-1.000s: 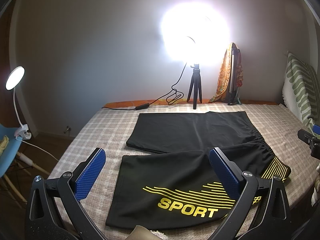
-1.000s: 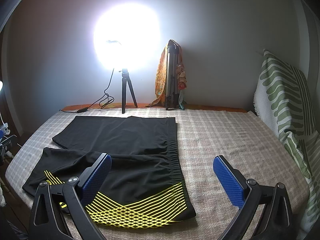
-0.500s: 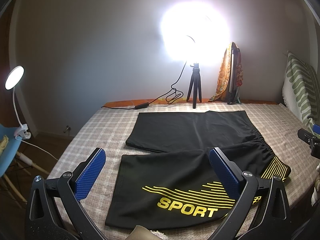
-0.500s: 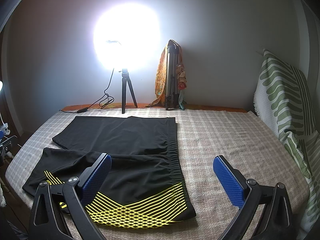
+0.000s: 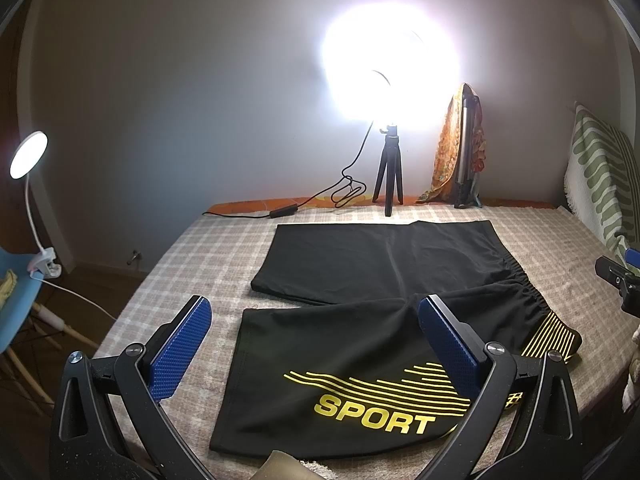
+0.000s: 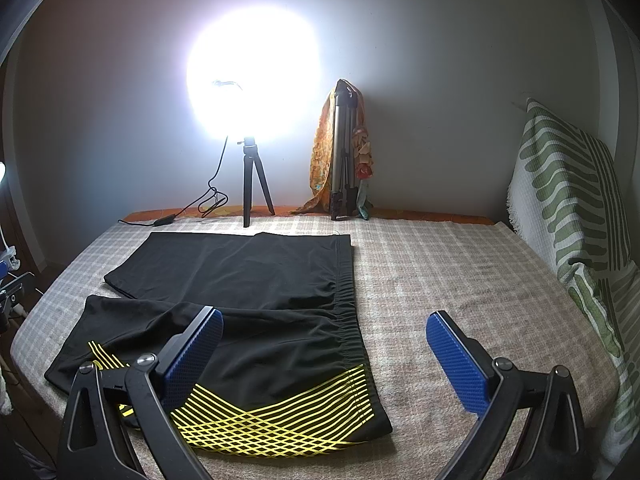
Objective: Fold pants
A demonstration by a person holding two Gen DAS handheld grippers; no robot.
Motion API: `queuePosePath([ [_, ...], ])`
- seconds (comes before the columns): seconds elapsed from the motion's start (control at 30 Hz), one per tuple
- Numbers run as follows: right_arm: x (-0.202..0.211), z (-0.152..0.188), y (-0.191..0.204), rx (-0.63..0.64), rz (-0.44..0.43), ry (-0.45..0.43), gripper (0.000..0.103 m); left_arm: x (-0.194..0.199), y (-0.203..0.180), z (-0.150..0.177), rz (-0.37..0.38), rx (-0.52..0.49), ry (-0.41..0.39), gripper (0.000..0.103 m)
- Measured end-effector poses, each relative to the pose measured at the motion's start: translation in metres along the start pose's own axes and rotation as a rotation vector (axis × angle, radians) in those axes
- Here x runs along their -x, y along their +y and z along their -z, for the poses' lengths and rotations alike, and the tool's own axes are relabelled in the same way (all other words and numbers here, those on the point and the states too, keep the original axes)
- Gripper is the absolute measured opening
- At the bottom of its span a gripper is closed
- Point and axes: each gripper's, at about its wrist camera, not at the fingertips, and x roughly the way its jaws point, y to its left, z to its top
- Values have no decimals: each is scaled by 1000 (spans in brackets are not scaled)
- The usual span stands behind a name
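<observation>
Black sport shorts (image 5: 360, 320) lie spread flat on the checked bedspread (image 5: 192, 256) in the left wrist view, both legs pointing left and the elastic waistband at the right, the near leg printed with yellow stripes and the word SPORT. The left gripper (image 5: 312, 344) hovers above the near leg with its blue pads wide apart, grasping nothing. Behind, a ring light on a small tripod (image 5: 390, 176) glares against the wall (its cable trails left along the bed edge).

From the right wrist view, the shorts (image 6: 256, 280) sit left of centre, the waistband's yellow lattice corner nearest. The right gripper (image 6: 324, 352) is likewise spread wide and empty, its left pad over the fabric, its right pad over bare bedspread (image 6: 460, 280). A green-patterned pillow (image 6: 568, 208) leans at the right.
</observation>
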Motion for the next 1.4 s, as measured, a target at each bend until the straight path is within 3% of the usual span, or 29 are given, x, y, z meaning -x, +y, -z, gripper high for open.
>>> queuePosePath([
  [0.57, 0, -1, 2, -4, -6, -2, 103, -3, -3, 3, 10, -12, 12, 103],
  [0.97, -2, -5, -6, -33, -44, -11, 103, -18, -4, 11, 57, -46, 85, 103],
  [1.03, -4, -5, -6, -31, -54, -10, 103, -19, -2, 14, 70, -52, 84, 98],
  [1.1, -4, -4, -6, -30, -68, -17, 103, -17, 2, 16, 112, -48, 71, 88],
  [1.17, -4, -3, -5, -27, -78, -28, 103, -17, 7, 18, 140, -38, 76, 85],
  [1.4, -10, 6, -1, -10, -166, -23, 102, -17, 21, 20, 49, -67, 96, 85],
])
